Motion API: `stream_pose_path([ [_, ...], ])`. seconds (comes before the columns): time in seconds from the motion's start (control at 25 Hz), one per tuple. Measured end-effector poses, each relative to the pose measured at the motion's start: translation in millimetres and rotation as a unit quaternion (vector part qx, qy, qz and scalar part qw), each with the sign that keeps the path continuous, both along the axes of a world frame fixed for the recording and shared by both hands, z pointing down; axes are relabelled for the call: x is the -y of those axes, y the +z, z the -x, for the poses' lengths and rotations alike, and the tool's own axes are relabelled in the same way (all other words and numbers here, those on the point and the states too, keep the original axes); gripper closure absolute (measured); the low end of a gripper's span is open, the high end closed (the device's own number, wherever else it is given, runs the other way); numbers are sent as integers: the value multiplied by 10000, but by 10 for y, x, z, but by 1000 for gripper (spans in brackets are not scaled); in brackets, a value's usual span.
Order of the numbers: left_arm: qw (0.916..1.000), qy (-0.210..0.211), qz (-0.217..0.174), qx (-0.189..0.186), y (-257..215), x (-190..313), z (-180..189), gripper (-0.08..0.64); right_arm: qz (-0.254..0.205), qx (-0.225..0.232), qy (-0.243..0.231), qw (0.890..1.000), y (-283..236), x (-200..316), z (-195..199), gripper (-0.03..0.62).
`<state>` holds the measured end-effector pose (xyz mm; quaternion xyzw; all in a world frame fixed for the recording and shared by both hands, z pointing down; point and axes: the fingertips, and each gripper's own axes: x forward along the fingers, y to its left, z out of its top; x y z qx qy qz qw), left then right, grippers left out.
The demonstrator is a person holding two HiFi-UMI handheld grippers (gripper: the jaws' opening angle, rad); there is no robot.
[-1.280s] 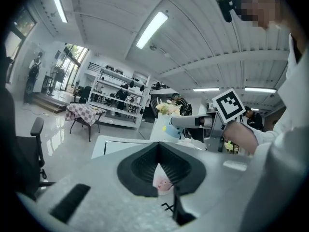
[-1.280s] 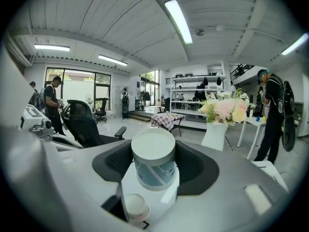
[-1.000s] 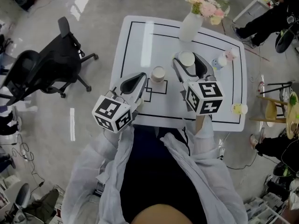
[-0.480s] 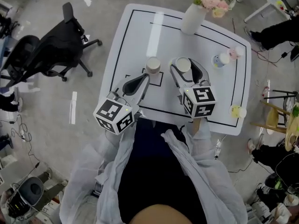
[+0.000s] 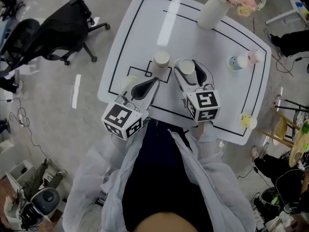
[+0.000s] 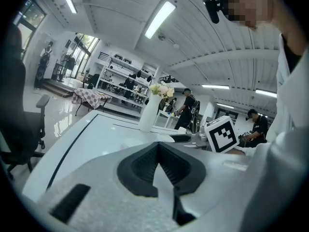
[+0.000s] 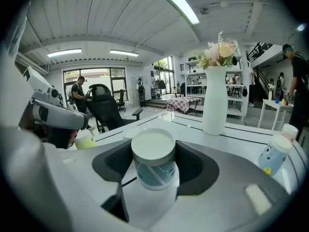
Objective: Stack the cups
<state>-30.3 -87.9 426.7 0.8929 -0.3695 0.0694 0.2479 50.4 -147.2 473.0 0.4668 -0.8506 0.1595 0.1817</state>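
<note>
A white paper cup [image 5: 161, 60] stands on the white table [image 5: 145, 28], at the small black rectangle. My right gripper [image 5: 188, 65] is shut on a second cup [image 5: 187, 68] just to its right. In the right gripper view this held cup [image 7: 153, 161] is bottom-up, white with teal print, pinched between the black pads. My left gripper [image 5: 151, 83] hovers near the table's front edge, below and left of the standing cup. Its jaws [image 6: 159, 151] meet with nothing between them. A pale yellow cup [image 5: 128, 81] stands just left of it, also seen from the right gripper as a yellow cup [image 7: 87, 140].
A white vase with pink flowers [image 5: 212, 11] stands at the far side. Small figurines [image 5: 235, 62] sit at the right, and a yellow object [image 5: 247, 120] lies near the front right corner. A black office chair [image 5: 63, 28] stands on the floor to the left.
Both grippers have sunk toward the table. The right one brought its cup down beside the standing cup. The head view has tilted, so the table sits higher in the frame.
</note>
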Motion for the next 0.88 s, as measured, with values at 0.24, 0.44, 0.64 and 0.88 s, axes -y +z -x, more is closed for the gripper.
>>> stream_pose_path([
  [0.24,9999,-20,117,-29,116,-70,-42,563,43,-72,-84,9999,156,47,0,311],
  [0.44,9998,-50,203,43,228,-88,-36,563,109,-53,-129,9998,262,67,-6,311],
  [0.64,9996,-133,250,64,266,-51,10,563,36,-141,-200,9997,298,91,30,311],
  [0.88,9995,-132,284,73,289,-41,-5,563,-44,-143,-223,9996,301,119,50,310],
])
